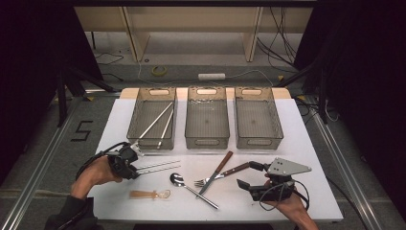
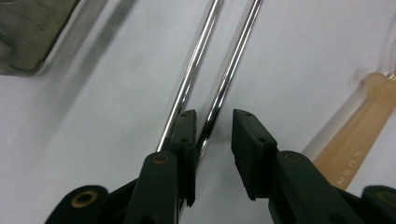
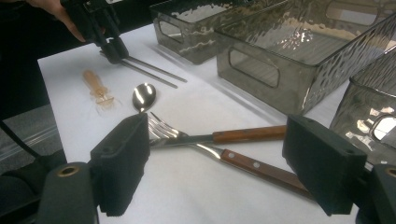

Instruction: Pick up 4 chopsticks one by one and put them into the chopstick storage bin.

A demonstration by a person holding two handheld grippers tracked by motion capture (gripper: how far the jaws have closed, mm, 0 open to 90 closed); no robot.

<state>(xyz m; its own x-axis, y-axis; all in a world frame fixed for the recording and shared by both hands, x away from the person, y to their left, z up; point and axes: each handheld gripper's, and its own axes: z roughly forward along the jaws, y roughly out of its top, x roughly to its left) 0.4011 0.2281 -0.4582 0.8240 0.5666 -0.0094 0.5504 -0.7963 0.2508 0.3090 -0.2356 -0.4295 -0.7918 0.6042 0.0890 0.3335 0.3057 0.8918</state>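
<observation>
The white bench (image 1: 306, 143) carries three grey bins in a row at its far side. The left bin (image 1: 152, 117) has two metal chopsticks leaning inside it; the middle bin (image 1: 207, 120) and right bin (image 1: 257, 120) look bare inside.

Nearer the person, the right gripper (image 1: 249, 175) rests in the right hand at the bench's near right, jaws spread wide with nothing between them, aimed at the crossed fork (image 1: 218, 177) and knife (image 1: 215, 173), both wooden-handled, near the middle. Just left of those lies a steel spoon (image 1: 191, 187), bowl toward the bins.

The left gripper (image 1: 136, 167) sits at the near left of the bench, just in front of the left bin. A second pair of chopsticks (image 1: 160, 166) lies flat there, side by side. In the left gripper view one chopstick (image 2: 224, 84) runs between the jaws, against the left pad, and the other (image 2: 191, 79) passes outside that jaw; the right pad stands clear, so the jaws are partly closed, not yet clamped.

An amber plastic spoon (image 1: 148, 194) lies closest to the near edge, left of the steel spoon.
</observation>
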